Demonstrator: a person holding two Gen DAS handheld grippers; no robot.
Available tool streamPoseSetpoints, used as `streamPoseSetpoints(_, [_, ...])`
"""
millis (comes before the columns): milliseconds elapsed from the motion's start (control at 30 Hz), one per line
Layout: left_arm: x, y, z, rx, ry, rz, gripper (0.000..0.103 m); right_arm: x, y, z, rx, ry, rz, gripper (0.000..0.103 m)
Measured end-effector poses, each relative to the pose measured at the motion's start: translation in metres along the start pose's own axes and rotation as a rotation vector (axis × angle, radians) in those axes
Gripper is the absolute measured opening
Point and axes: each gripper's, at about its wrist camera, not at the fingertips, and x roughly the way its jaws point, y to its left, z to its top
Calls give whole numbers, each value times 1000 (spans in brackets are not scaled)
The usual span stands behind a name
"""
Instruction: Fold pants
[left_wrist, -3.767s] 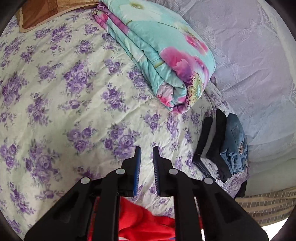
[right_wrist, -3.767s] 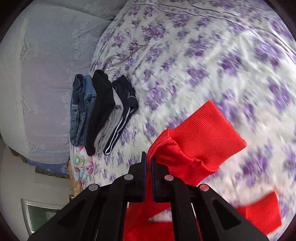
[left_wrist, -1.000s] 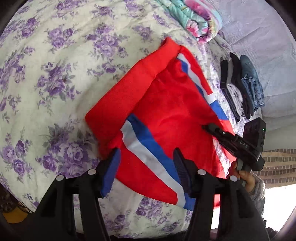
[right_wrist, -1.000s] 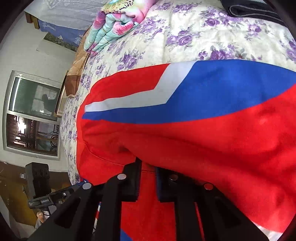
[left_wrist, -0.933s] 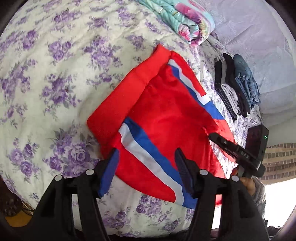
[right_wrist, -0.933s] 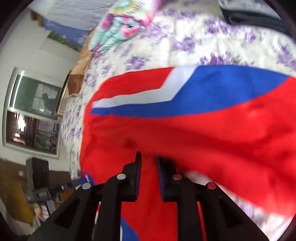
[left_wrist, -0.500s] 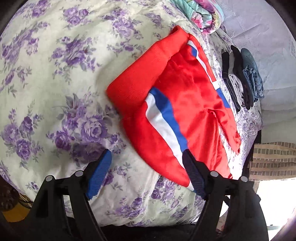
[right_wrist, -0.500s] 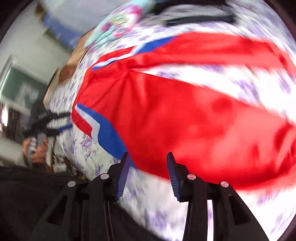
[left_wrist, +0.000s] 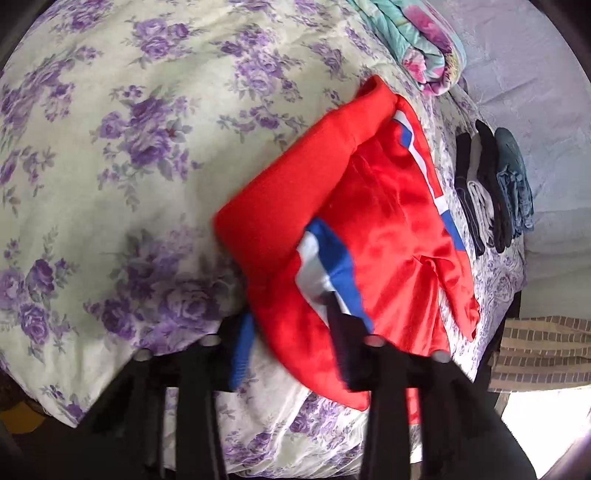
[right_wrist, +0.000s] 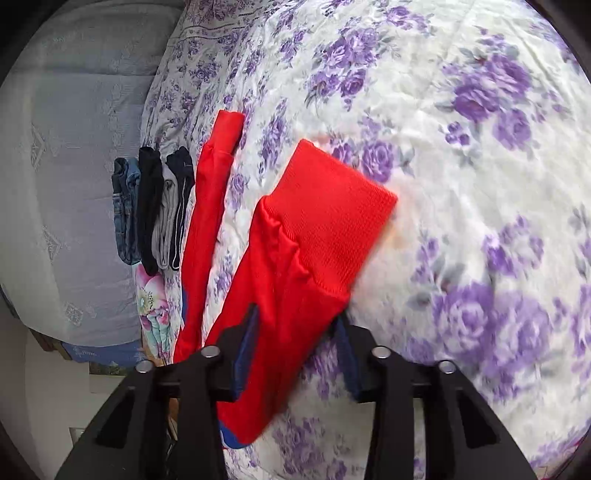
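Note:
Red track pants with blue and white side stripes lie spread on a purple-flowered bedspread. In the left wrist view the ribbed waistband points up-left. My left gripper is open, its jaws either side of the pants' near waist corner. In the right wrist view a leg with a ribbed cuff lies under my open right gripper; the other leg lies to its left.
A row of folded dark trousers and jeans lies at the bed's edge, also in the right wrist view. A folded floral quilt sits beyond the pants. A lilac sheet covers the far side.
Both grippers have let go of the pants and opened wide. The left gripper has come down over the waist corner; the right now looks along a leg cuff.

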Motion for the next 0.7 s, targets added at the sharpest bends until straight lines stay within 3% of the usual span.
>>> streamPoseSetpoints(33, [-4,7,-2,-37,4,-43,7,-6,5,1,-35,1,-3,9])
streamPoseSetpoints(67, [-10,12,-6,-69,-4,-82,6,-16,12,3,-92,7,-1,9])
streamPoseSetpoints(167, [-26,18,-20,-85,-28,-69,5,-43,31,14,-212,45,0,8])
streamPoseSetpoints(300, [-25,43,-34,-164,-18,19,4,-38,-3,25,-196,131,-118,7])
streamPoseSetpoints(367, [-24,59,-40,-246,-15,-15,3,-29,-25,25,-143,165,-137,7])
streamPoseSetpoints(433, [-31,49,-46,-208,-27,-43,3,-24,-32,29,-110,192,-112,7])
streamPoseSetpoints(500, [-33,25,-47,-112,-26,-33,6,-27,-28,32,-112,226,-91,18])
streamPoseSetpoints(567, [-26,5,-42,-69,-16,-29,26,-29,-20,35,-145,250,-99,19])
streamPoseSetpoints(633, [-18,-6,-35,-69,-38,-17,36,-33,-9,36,-176,252,-118,19])
streamPoseSetpoints(700, [-12,-11,-25,-64,-67,4,36,-39,3,37,-191,225,-132,19])
